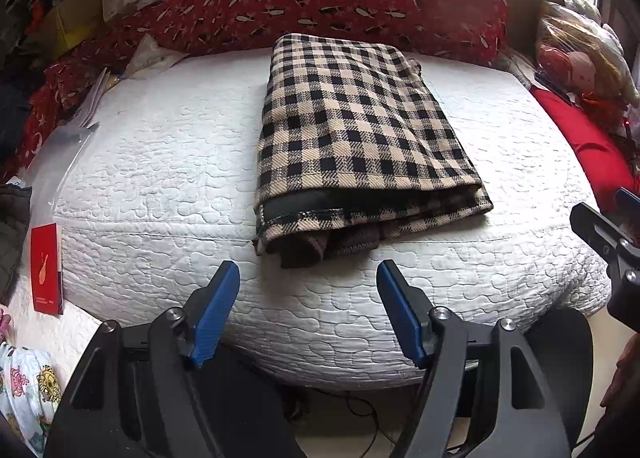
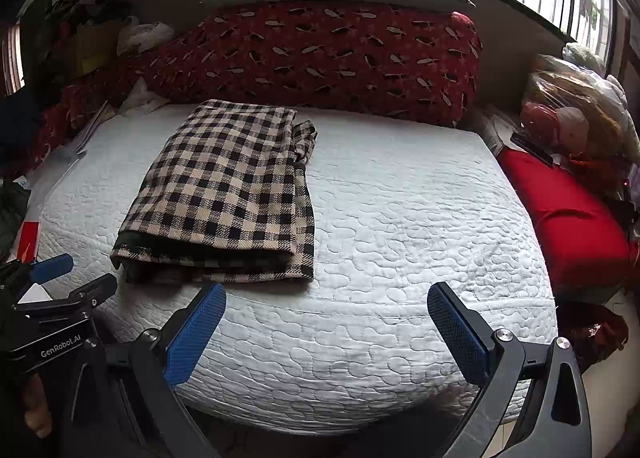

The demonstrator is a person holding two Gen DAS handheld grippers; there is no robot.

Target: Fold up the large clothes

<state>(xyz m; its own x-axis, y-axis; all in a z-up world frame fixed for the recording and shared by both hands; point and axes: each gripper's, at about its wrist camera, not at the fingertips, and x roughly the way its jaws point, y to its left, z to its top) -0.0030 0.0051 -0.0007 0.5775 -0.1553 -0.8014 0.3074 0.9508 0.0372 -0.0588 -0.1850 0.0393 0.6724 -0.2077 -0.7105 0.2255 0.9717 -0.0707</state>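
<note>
Item: checked garment [image 1: 360, 130], beige and black, lying folded into a thick rectangle on the white quilted bed [image 1: 160, 162], its layered open edge facing the near side. Left gripper [image 1: 308, 310]: hovering just short of that edge, jaws standing moderately apart, gripping nothing. Right gripper [image 2: 326, 334]: hanging over bare quilt beside the garment, jaws gaping wide, gripping nothing. Red patterned bolster [image 2: 320, 58] lying along the far side.

"GenRobot.AI" in white on the black body of the left gripper [image 2: 52, 270].
</note>
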